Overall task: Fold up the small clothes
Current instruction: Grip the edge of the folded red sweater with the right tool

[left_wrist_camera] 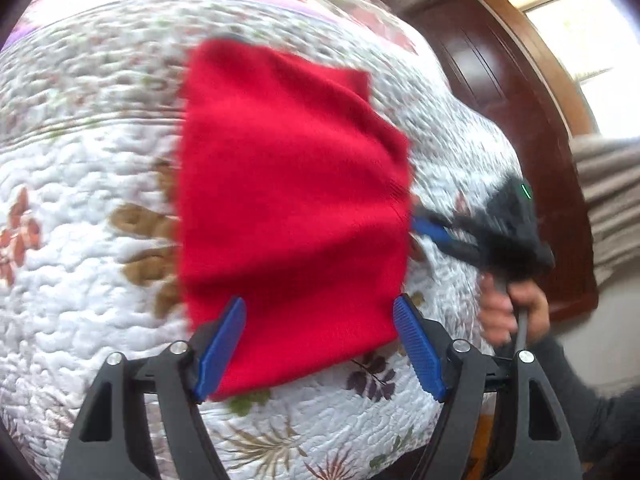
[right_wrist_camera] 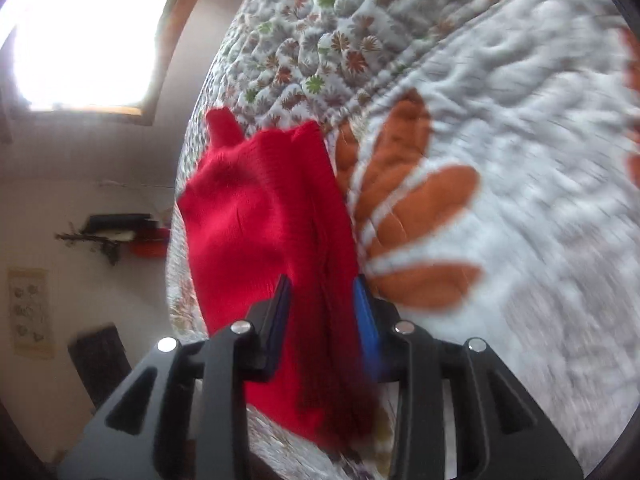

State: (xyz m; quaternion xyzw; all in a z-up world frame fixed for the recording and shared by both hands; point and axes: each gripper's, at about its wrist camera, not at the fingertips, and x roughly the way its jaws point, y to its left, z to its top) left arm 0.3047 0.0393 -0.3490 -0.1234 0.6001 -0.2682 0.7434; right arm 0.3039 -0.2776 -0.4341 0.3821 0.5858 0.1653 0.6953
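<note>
Fingers of the right gripper (right_wrist_camera: 322,312) were closed on a red knitted garment (left_wrist_camera: 292,200) over a floral quilt (left_wrist_camera: 80,184), while left gripper (left_wrist_camera: 320,344) fingers were spread wide around its near edge.

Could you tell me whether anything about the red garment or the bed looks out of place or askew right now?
Nothing stands out. The red garment lies on the quilt, its edge between the right gripper's fingers; motion blur hides fine detail.
</note>
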